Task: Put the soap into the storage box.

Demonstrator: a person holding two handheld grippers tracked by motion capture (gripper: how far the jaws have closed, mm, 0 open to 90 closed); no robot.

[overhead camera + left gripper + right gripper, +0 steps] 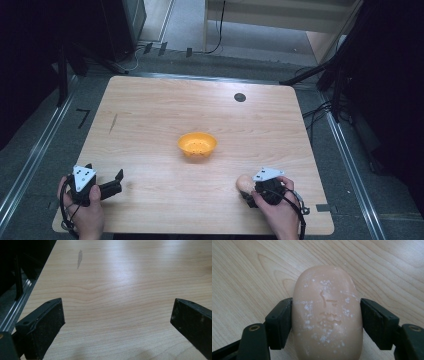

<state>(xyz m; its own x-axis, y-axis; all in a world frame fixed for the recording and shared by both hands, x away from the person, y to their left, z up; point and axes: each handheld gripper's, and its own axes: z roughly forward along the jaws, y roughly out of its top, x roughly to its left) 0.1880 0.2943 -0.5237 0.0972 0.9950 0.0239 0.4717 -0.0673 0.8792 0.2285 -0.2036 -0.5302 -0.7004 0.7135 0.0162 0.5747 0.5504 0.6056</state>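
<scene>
Beige soap bar [327, 315] between right claw [327, 322] jaws

wooden table [150, 115], grey floor [30, 165], dark surroundings

Light wood-grain table [150, 110] with rounded corners. An orange bowl [197, 145] stands near its centre. Beyond the bowl and to its right, toward the far edge, is a small dark round disc [240, 97]. Left of the bowl and farther back, a short dark streak [113, 123] marks the surface. A pinkish bar of soap [243, 184] lies nearer than the bowl and to its right.
</scene>
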